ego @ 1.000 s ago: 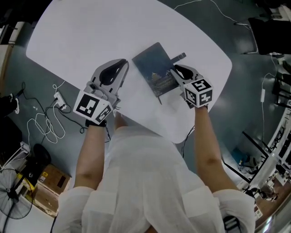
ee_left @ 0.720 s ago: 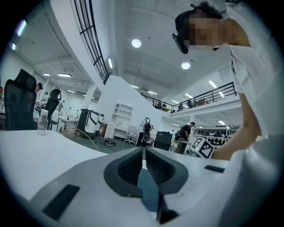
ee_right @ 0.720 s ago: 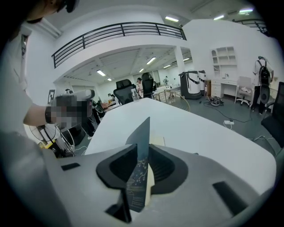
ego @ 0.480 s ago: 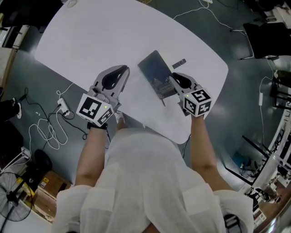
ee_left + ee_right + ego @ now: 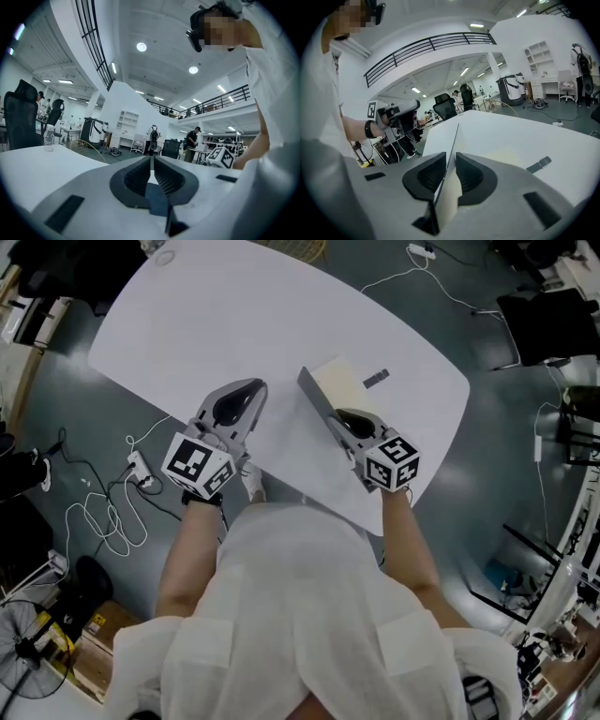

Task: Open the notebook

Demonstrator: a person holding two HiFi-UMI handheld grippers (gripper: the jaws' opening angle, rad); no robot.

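The notebook lies on the white table (image 5: pixel 234 315) with its dark cover (image 5: pixel 319 404) lifted on edge, nearly upright. A cream page (image 5: pixel 345 385) shows beneath it, and a dark strap (image 5: pixel 376 378) lies just beyond. My right gripper (image 5: pixel 339 418) is shut on the cover's free edge; in the right gripper view the thin cover (image 5: pixel 452 145) runs between the pads. My left gripper (image 5: pixel 251 385) hovers to the left of the notebook, apart from it, its jaws shut on nothing (image 5: pixel 151 159).
The table's near edge runs just under both hands. Cables and a power strip (image 5: pixel 141 465) lie on the floor at the left, a dark chair (image 5: pixel 553 324) stands at the right. A water bottle (image 5: pixel 48 137) stands on the table's far end.
The right gripper has raised the cover from flat on the notebook to standing on edge, baring the cream page. Both hands have risen a little and drifted left.
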